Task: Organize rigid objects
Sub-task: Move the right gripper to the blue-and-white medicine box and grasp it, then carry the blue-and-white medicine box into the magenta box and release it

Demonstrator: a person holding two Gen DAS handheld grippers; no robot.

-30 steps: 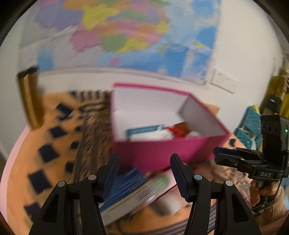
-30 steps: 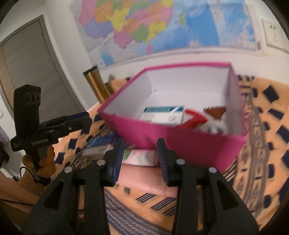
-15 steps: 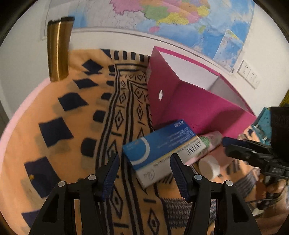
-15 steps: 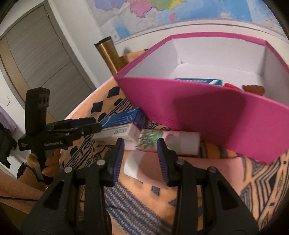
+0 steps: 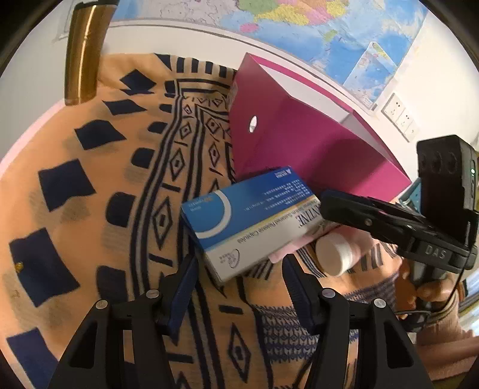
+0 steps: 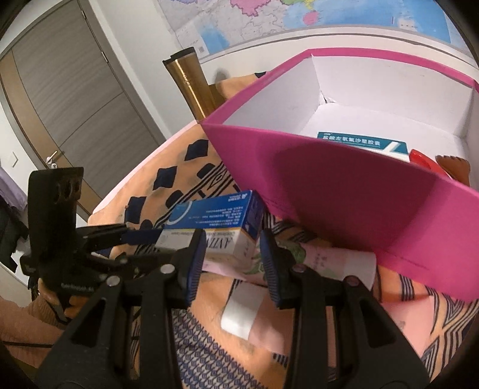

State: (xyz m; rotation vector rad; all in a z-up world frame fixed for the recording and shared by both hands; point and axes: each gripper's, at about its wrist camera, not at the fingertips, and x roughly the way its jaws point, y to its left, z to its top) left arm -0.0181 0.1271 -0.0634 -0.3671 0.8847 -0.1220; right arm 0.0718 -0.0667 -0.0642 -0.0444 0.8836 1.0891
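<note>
A blue and white medicine box (image 5: 248, 218) (image 6: 215, 218) lies on the patterned cloth against the open magenta box (image 5: 299, 143) (image 6: 344, 194). A pink tube with a white cap (image 5: 332, 254) (image 6: 323, 260) lies beside it, partly under it. My left gripper (image 5: 239, 278) (image 6: 134, 233) is open, and the medicine box's near end sits just ahead of its fingertips. My right gripper (image 6: 233, 254) (image 5: 374, 221) is open too, low over the other end of that box. Nothing is gripped. Inside the magenta box lie a teal and white carton (image 6: 362, 143) and a red object (image 6: 425, 158).
The orange cloth with dark blue patterns (image 5: 104, 194) covers the surface. A gold roll (image 5: 82, 54) (image 6: 191, 86) leans on the wall at the back left. A map (image 5: 329, 27) hangs above. A grey door (image 6: 74, 98) stands to the left.
Both grippers have dropped from looking into the magenta box to the items in front of it. The medicine box and the tube have come closer in both views. Neither jaw gap has changed.
</note>
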